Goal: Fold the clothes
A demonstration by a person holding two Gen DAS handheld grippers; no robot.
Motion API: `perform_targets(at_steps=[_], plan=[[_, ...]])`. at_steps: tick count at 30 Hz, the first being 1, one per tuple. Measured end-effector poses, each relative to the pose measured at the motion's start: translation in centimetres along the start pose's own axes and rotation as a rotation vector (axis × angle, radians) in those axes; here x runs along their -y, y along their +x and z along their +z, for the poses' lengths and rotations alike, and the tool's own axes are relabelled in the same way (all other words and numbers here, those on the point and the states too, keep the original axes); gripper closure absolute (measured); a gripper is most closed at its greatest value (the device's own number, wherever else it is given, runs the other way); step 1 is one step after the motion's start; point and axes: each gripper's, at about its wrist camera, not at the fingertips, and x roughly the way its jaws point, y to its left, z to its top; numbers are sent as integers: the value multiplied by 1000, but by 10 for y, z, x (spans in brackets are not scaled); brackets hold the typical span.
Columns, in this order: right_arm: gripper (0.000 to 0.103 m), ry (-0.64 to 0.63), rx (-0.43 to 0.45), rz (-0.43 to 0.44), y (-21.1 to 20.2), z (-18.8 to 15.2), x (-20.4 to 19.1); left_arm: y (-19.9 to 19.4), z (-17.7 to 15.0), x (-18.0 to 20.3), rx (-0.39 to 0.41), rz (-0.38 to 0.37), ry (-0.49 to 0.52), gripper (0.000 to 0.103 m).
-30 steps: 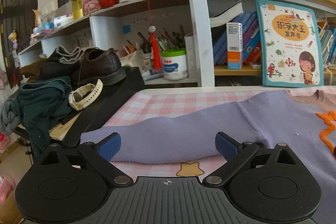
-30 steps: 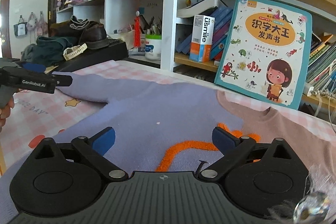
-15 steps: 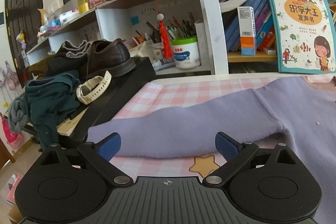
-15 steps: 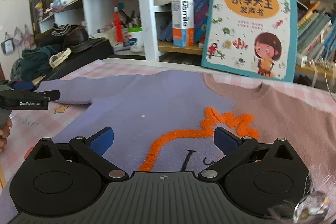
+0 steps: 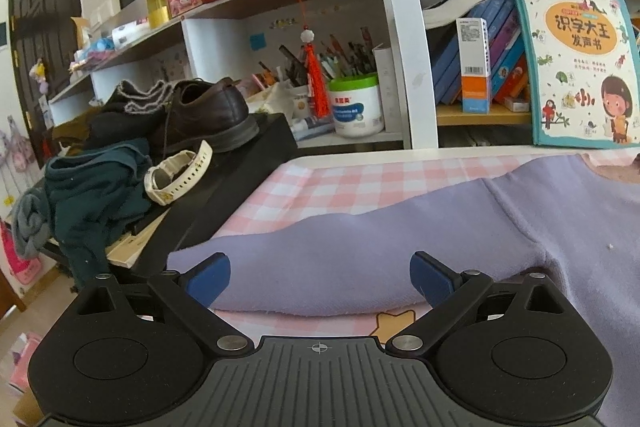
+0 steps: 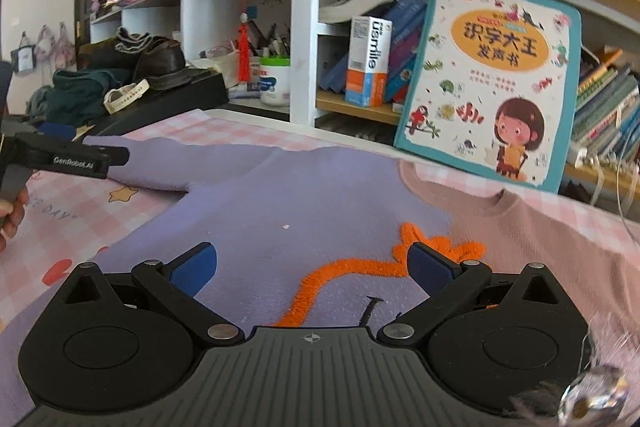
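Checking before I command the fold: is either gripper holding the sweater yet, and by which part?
Nothing is held. The left gripper is open around the purple sleeve; the right gripper is open over the sweater chest.

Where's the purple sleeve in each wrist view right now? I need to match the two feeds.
Left wrist: the purple sleeve lies across the lower centre, between the open left gripper fingers.
Right wrist: sleeve at middle left, under the left gripper.
Shared landmark: the picture book against the shelf.
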Motion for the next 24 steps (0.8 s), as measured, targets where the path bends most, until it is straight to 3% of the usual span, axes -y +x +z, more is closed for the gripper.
perform_targets(at_steps=[9,24], plan=[[1,-36,-10,6,2,1,-6,11,-3,-13,-15,15,-18,5],[1,-66,-31,2,5,0,-12,22,-7,-56,-49,22,-184,5]])
